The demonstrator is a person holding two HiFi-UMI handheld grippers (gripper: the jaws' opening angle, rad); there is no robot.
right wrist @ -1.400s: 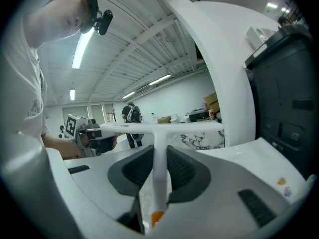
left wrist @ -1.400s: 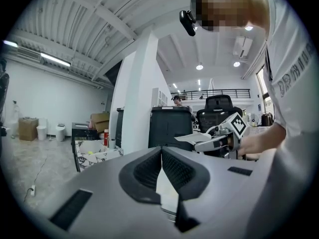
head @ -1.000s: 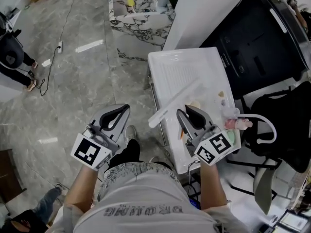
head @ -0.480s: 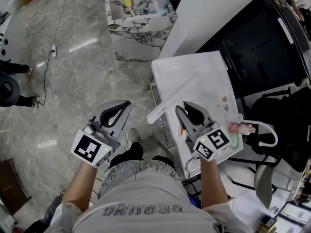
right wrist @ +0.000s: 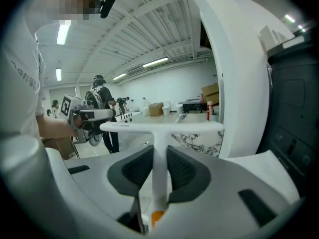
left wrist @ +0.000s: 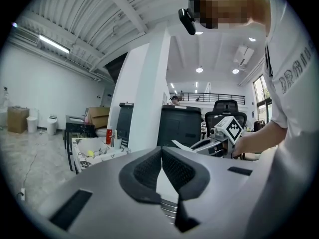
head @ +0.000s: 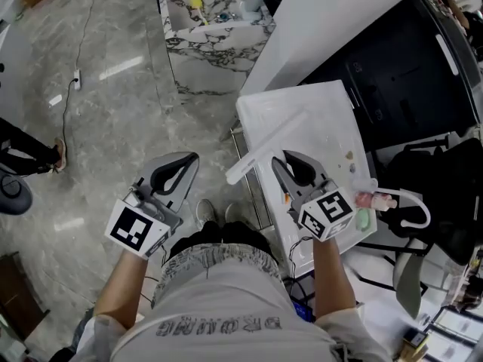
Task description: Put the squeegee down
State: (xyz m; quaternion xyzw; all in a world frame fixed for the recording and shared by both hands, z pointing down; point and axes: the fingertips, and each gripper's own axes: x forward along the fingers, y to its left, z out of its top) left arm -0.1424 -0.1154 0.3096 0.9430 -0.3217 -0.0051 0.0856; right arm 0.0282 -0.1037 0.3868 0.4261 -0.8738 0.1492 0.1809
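While the person stands at the near end of the white surface [head: 324, 123], the squeegee [head: 266, 146] is up in the right hand-held gripper [right wrist: 159, 156], not set down yet
- Grip: jaws part-way closed, pads pressing both sides of the slim white handle; the T-shaped head rides crosswise just ahead of the tips
- Position: seen from the head view, the head lies slantwise over the surface's near left corner, one end out past the edge above the marble floor [head: 113, 111]; cannot tell if any part touches the surface, it looks clear of it
- Left hand-held gripper [left wrist: 162, 151]: tips together, nothing between them, held over the floor well apart from the squeegee
- Handling, my guess: light, stiff plastic, no give in handle or crossbar; the smooth handle could twist in the pads, since the long head acts as a lever; blade edge likely softer, best not pressed or bent
- Where to hold: on the handle, close under the head, as now
- Small pink and green items [head: 367, 202] sit at the surface's right edge; the bare middle looks the safer landing spot
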